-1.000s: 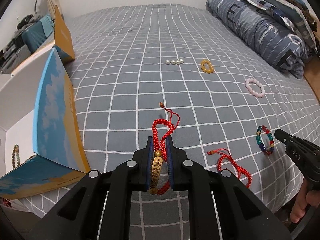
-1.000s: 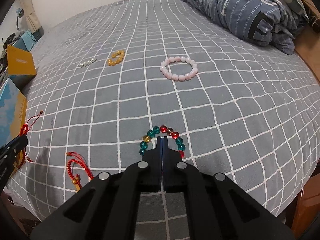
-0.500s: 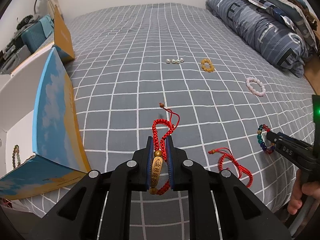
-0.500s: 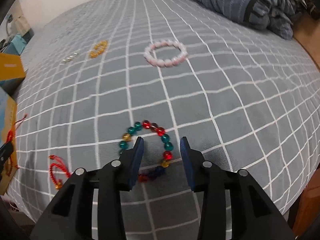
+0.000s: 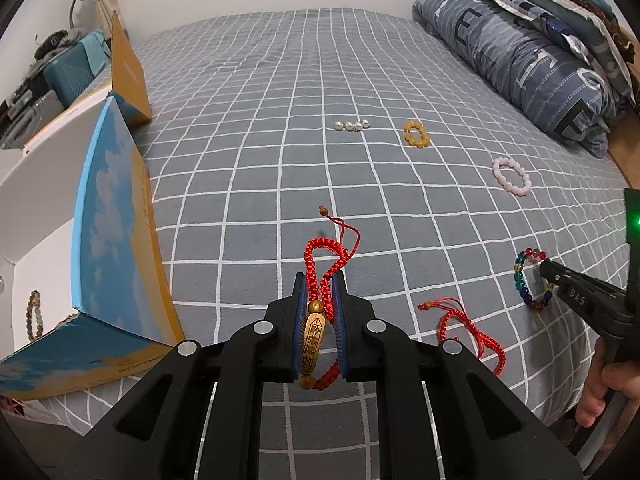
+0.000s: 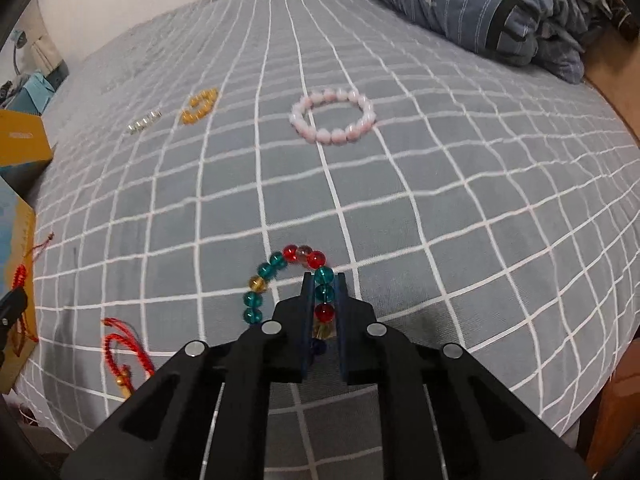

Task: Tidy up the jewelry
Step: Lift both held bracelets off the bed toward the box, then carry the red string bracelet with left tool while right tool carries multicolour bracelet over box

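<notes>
My left gripper (image 5: 319,280) is shut on a red cord bracelet with a gold charm (image 5: 313,332) and holds it above the bed. My right gripper (image 6: 323,278) is shut on the right side of a multicoloured bead bracelet (image 6: 280,264) that lies on the grey checked bedspread; it also shows in the left wrist view (image 5: 520,276). A second red cord bracelet (image 5: 460,320) lies between the two grippers. A pink bead bracelet (image 6: 334,116), an amber bead bracelet (image 6: 199,106) and a short row of silver beads (image 6: 144,122) lie farther back.
An open blue and yellow box (image 5: 108,240) stands at the left edge of the bed, with a bead bracelet (image 5: 34,316) inside. A folded blue quilt (image 5: 532,60) lies at the back right. A wooden bed edge (image 6: 616,392) runs along the right.
My right gripper opened, moved down over the multicoloured bracelet and closed on its right side. The left gripper has stayed still with the red bracelet.
</notes>
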Available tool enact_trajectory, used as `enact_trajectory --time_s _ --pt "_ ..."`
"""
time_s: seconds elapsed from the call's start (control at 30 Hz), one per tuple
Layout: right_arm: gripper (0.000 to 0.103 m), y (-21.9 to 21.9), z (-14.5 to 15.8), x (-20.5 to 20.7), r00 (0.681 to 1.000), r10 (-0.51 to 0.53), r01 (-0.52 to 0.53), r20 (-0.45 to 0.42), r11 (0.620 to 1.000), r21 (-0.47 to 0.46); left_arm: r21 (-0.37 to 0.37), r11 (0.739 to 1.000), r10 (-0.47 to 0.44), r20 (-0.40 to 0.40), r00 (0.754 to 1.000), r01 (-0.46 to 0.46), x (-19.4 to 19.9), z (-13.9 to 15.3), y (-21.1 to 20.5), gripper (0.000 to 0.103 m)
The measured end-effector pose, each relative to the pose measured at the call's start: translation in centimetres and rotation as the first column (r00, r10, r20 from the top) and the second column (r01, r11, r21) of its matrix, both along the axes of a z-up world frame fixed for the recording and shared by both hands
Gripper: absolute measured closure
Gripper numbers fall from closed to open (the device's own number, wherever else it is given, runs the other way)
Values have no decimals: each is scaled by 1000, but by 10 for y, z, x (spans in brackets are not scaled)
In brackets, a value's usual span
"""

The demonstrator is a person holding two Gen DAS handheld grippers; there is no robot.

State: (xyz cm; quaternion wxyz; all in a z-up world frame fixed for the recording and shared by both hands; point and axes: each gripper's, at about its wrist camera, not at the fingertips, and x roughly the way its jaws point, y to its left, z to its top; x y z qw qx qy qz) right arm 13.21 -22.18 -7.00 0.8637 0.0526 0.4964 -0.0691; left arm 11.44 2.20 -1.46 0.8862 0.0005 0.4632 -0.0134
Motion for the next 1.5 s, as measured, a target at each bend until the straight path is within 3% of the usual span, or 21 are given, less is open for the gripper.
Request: enact_trajectory --time_s 0.63,1.5 --pt "94 20 57 -23 985 65 -66 158 998 1 -4 1000 -15 55 998 15 -12 23 0 91" --pt "94 48 105 -28 958 125 -110 257 991 -71 -11 1000 -12 155 988 14 -23 68 18 91"
